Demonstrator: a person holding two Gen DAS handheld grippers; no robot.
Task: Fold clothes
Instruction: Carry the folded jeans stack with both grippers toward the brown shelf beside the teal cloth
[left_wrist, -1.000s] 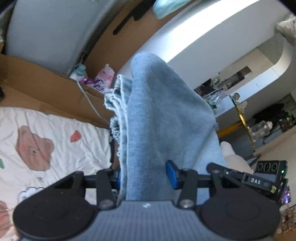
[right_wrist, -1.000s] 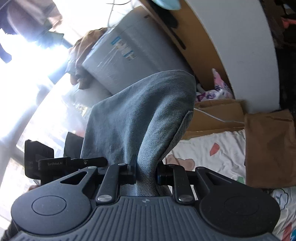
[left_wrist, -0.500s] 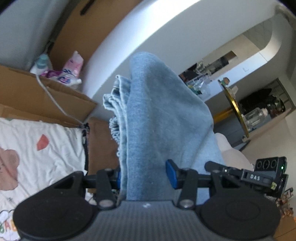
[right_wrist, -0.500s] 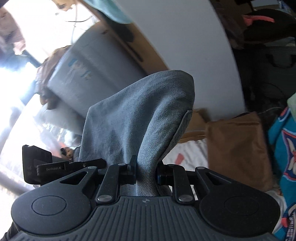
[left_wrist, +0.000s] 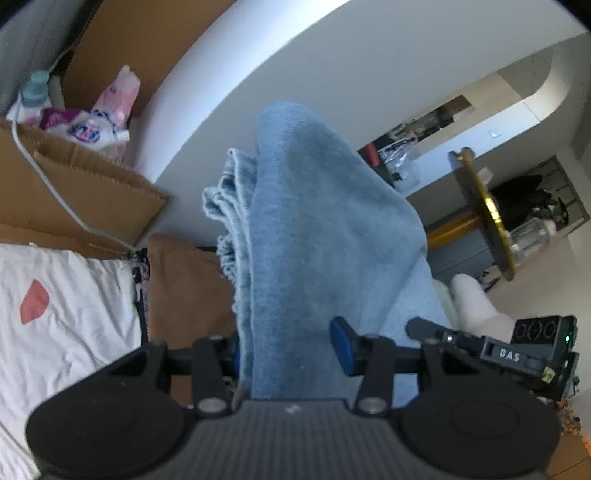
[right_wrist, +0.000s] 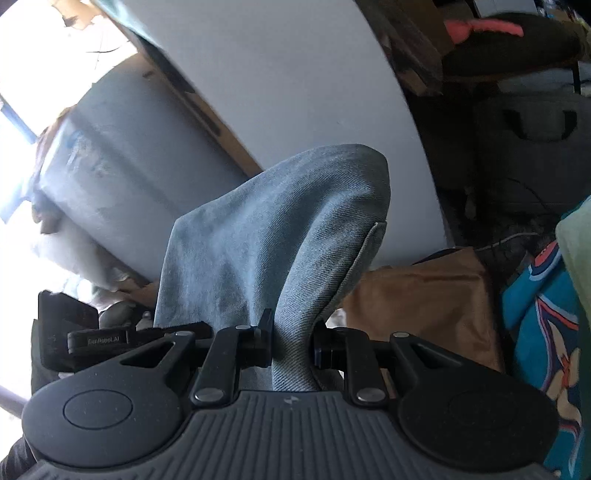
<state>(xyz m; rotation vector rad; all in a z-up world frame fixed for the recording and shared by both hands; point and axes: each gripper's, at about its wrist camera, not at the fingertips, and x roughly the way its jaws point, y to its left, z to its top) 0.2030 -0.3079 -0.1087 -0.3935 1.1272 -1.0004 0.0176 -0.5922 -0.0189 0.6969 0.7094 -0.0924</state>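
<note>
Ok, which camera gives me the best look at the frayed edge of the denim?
The left wrist view. There the frayed edge of the blue denim garment bunches in stacked layers left of the main fold, above the left gripper. The right wrist view shows only smooth denim and a stitched seam, no fray, held in the right gripper.

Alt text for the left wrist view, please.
The left tool is clamped on a thick fold of blue denim garment that rises ahead of the camera. Behind it lie a white printed bedsheet, a brown cushion and a cardboard box.
</note>
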